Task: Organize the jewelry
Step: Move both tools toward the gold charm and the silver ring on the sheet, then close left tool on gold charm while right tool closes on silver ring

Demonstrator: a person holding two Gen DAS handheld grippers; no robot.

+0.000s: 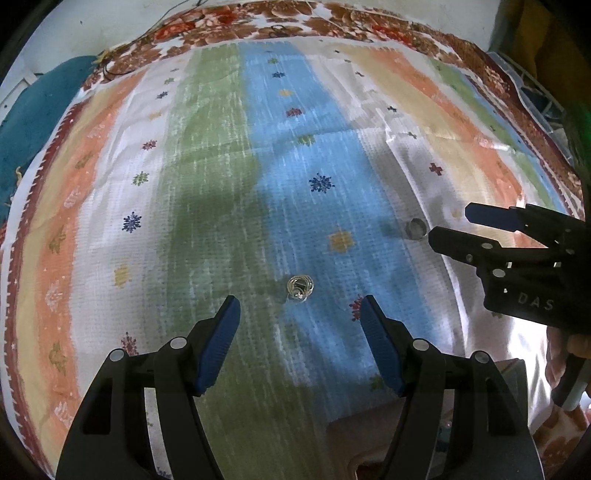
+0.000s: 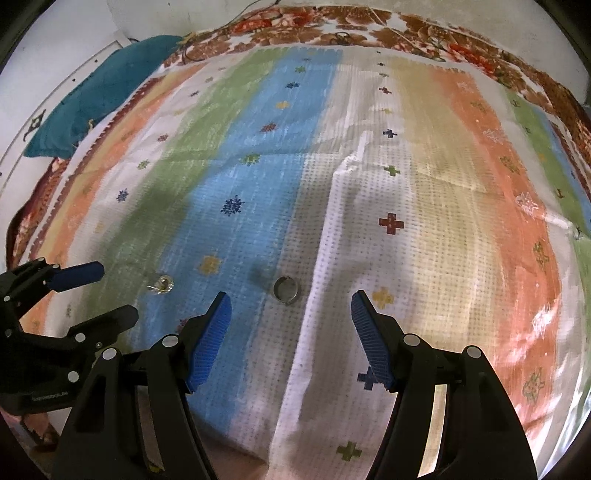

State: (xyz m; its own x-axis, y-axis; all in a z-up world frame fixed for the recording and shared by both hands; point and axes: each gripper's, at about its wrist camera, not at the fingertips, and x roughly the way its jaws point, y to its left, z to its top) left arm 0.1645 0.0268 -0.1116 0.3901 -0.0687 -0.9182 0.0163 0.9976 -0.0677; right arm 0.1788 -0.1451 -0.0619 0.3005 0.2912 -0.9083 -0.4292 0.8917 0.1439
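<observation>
Nearest, the left claw [image 1: 299, 310] hangs with its blue pads spread and nothing between them, just short of a small silvery ring with a stone [image 1: 300, 287] on the striped mat [image 1: 207, 155]. Likewise the right claw [image 2: 290, 302] stands open and empty before a plain grey band ring [image 2: 286, 290]. Beyond lie a floral bedspread [image 2: 424, 26] and a teal cushion [image 2: 99, 99].

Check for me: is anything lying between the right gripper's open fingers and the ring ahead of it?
Nothing. In the right wrist view, only bare striped cloth shows between the right gripper and the ring.
</observation>
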